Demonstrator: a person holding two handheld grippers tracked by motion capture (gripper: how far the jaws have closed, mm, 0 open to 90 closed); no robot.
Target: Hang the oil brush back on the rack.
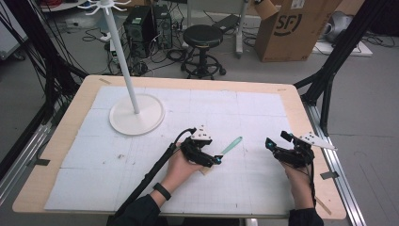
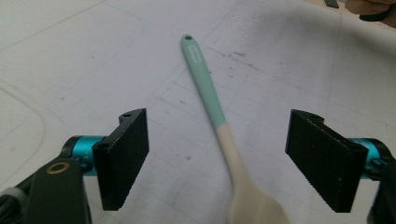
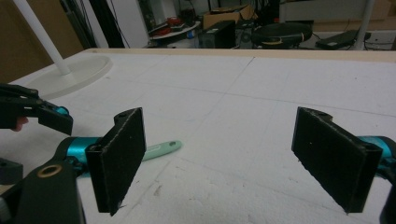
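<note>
A spoon with a teal handle and a pale wooden bowl lies on the white mat near the table's middle. My left gripper is open over its bowl end. In the left gripper view the spoon runs up between the two wide-apart jaws, its wooden bowl at the bottom edge; the left gripper touches nothing. My right gripper hovers open to the right of the spoon, pointing left. In the right gripper view the teal handle tip peeks out behind the left jaw of the right gripper.
A white stand with a round base and tall pole sits at the mat's back left. The table's wooden edge borders the mat. On the floor beyond are a stool, computer towers and a cardboard box.
</note>
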